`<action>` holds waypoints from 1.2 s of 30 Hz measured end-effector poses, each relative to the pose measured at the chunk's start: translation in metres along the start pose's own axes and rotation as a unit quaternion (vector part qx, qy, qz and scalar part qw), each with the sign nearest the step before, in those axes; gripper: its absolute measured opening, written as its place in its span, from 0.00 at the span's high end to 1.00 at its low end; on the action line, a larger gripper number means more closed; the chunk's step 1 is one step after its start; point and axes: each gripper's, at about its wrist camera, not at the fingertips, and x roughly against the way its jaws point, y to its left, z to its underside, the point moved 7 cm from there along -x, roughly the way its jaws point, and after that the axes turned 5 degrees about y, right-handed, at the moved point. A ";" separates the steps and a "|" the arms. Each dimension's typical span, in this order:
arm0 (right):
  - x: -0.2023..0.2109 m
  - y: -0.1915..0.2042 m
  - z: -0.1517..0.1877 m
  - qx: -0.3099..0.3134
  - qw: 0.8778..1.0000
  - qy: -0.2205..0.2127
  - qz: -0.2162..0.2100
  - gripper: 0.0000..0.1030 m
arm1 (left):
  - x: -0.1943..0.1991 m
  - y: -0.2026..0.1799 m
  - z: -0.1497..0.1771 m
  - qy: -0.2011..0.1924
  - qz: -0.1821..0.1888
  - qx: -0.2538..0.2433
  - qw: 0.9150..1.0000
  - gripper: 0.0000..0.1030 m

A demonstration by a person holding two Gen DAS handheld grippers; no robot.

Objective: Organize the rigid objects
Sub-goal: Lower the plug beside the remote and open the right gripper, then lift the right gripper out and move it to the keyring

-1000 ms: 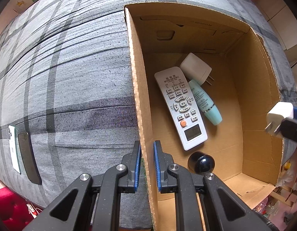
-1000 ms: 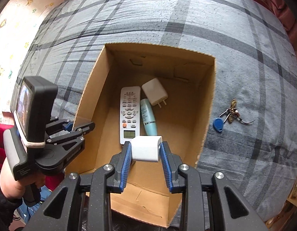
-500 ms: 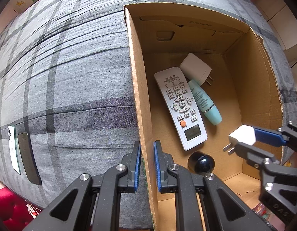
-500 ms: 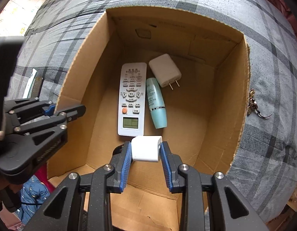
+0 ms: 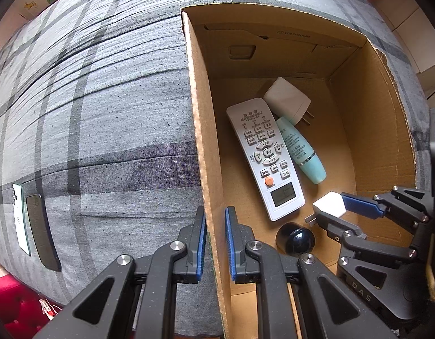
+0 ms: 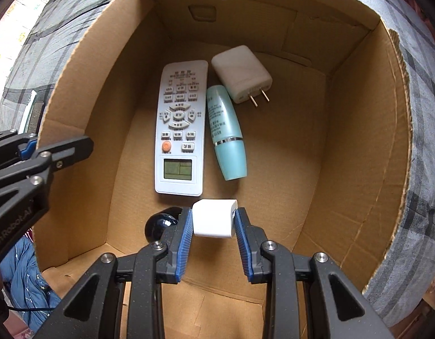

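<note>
Brown corrugated cardboard forms the open box (image 6: 367, 147) that sits on a grey plaid bedcover (image 5: 104, 107). Inside it, the right gripper (image 6: 213, 221) points down with its blue pads pressed on the sides of a small white cube-shaped plug adapter (image 6: 214, 219), held just above the box floor near the front wall; in the left wrist view the adapter's metal prongs (image 5: 310, 219) stick out toward the middle of the box. On the floor lie a long white remote control with grey buttons and an orange one (image 6: 180, 130), a pale teal cosmetic tube with a silver band (image 6: 227, 135) touching its right edge, and a larger white two-prong wall charger (image 6: 241, 73) at the tube's far end. A dark glossy round object (image 6: 161, 223) rests just beside the right gripper's left finger. The left gripper (image 5: 214, 243) pinches the box's left wall, one finger outside, one inside. Two flat phone-like slabs, one white (image 5: 19, 220), one dark (image 5: 42, 231), lie on the bedcover well apart from the box.
</note>
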 end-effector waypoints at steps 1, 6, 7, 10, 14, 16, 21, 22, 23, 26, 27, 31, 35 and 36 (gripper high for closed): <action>-0.001 -0.001 0.000 -0.002 1.000 0.001 -0.001 0.68 | 0.000 0.000 0.000 0.000 0.000 0.000 1.000 0.87; -0.007 -0.002 -0.004 -0.009 1.000 0.003 -0.007 0.68 | 0.000 0.000 0.000 0.000 -0.001 -0.001 1.000 0.87; -0.007 -0.001 -0.004 -0.009 1.000 0.003 -0.009 0.68 | 0.000 0.000 0.000 0.000 -0.001 -0.001 1.000 0.87; -0.006 -0.001 -0.005 -0.008 1.000 0.000 -0.010 0.67 | -0.001 0.000 0.000 0.001 -0.001 -0.001 1.000 0.87; 0.000 0.000 -0.008 -0.007 1.000 -0.006 -0.013 0.65 | 0.000 0.000 0.000 0.000 -0.002 -0.002 1.000 0.87; 0.003 0.000 -0.009 -0.004 1.000 -0.009 -0.010 0.64 | 0.000 0.000 0.000 0.000 -0.001 -0.001 1.000 0.87; 0.010 0.006 -0.011 -0.004 1.000 -0.012 -0.010 0.64 | 0.001 0.000 0.001 -0.002 -0.003 -0.001 1.000 0.87; 0.012 0.006 -0.011 -0.005 1.000 -0.013 -0.010 0.64 | 0.001 0.000 0.001 -0.002 -0.003 -0.001 1.000 0.87; 0.015 0.006 -0.011 -0.005 1.000 -0.015 -0.010 0.61 | 0.001 0.000 0.001 -0.002 -0.003 -0.001 1.000 0.87; 0.023 0.006 -0.011 -0.004 1.000 -0.020 -0.011 0.50 | 0.001 0.000 0.001 -0.002 -0.003 -0.001 1.000 0.87; 0.026 0.006 -0.012 -0.003 1.000 -0.022 -0.009 0.49 | 0.001 0.000 0.002 -0.002 -0.003 -0.001 1.000 0.87; 0.039 0.009 -0.013 0.005 0.999 -0.034 -0.008 0.38 | 0.001 0.000 0.002 -0.002 -0.004 -0.001 1.000 0.87; 0.053 0.011 -0.016 0.005 0.999 -0.044 -0.008 0.31 | 0.001 0.000 0.002 -0.001 -0.006 -0.001 1.000 0.87; 0.055 0.011 -0.017 0.003 0.999 -0.046 -0.009 0.30 | 0.001 0.000 0.001 -0.001 -0.006 -0.001 1.000 0.87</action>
